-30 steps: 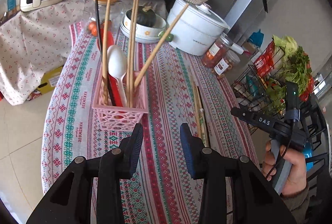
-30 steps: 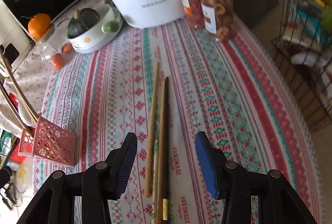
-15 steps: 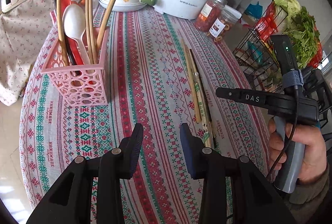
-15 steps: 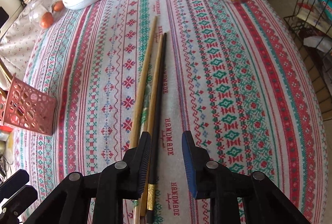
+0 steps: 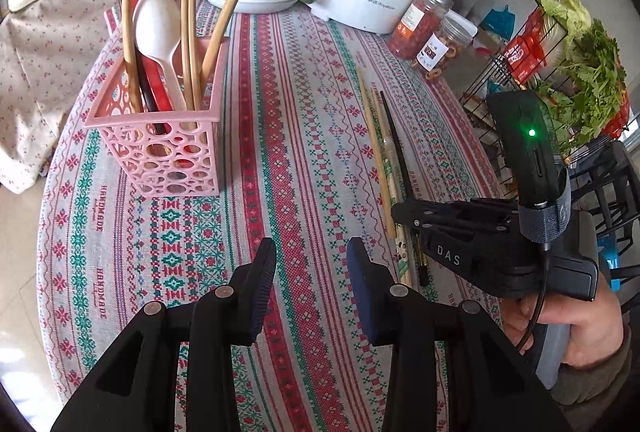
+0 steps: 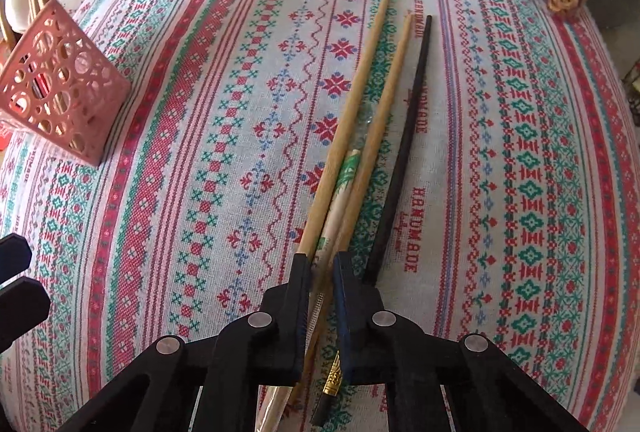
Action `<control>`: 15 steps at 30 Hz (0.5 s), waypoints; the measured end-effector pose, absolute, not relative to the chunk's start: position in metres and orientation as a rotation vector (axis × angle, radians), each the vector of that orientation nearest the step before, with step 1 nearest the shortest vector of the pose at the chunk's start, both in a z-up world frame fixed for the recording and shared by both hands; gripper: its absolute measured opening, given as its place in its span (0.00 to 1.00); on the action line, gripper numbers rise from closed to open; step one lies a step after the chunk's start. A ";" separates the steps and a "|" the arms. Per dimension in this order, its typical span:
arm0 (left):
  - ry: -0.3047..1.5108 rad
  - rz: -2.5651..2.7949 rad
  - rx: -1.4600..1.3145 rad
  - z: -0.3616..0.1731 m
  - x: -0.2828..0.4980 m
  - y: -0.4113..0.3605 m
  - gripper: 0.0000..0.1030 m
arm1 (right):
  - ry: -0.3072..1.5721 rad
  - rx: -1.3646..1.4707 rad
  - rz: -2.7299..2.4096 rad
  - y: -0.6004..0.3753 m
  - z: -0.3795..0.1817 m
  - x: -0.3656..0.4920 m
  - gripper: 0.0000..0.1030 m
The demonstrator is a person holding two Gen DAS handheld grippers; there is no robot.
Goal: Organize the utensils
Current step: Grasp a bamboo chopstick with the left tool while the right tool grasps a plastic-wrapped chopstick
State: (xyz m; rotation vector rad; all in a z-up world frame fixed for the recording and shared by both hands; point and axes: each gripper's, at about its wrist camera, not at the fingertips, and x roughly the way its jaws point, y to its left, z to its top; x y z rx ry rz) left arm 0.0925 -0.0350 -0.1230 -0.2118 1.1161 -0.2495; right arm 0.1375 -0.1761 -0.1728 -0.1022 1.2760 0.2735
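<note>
Right tongs pinching the loose chopsticks; left tongs idle and spread.

Nearest, the right gripper (image 6: 321,272) has its jaws drawn narrow around the near ends of the chopstick bundle (image 6: 362,120) lying on the patterned tablecloth (image 6: 200,152); the black chopstick (image 6: 404,148) passes just outside the right jaw, so it is probably not caught. To lift cleanly, I would squeeze fully and check that both wooden sticks and the paper-sleeved one sit between the pads before raising, keeping them level. The left gripper (image 5: 311,260) hangs open over bare cloth, holding nothing. Farther off stands the pink holder basket (image 5: 168,136), already carrying chopsticks and a white spoon (image 5: 156,28), the likely destination.
</note>
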 end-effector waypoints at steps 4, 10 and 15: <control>1.113 -0.250 -0.209 -0.121 0.091 -0.034 0.38 | 1.274 -0.117 0.286 -0.173 -0.174 0.137 0.08; 1.111 -0.249 -0.209 -0.121 0.090 -0.034 0.38 | 1.232 -0.028 0.288 -0.188 -0.154 0.131 0.00; 1.101 -0.279 -0.207 -0.120 0.091 -0.043 0.38 | 1.143 0.075 0.316 -0.206 -0.121 0.126 0.00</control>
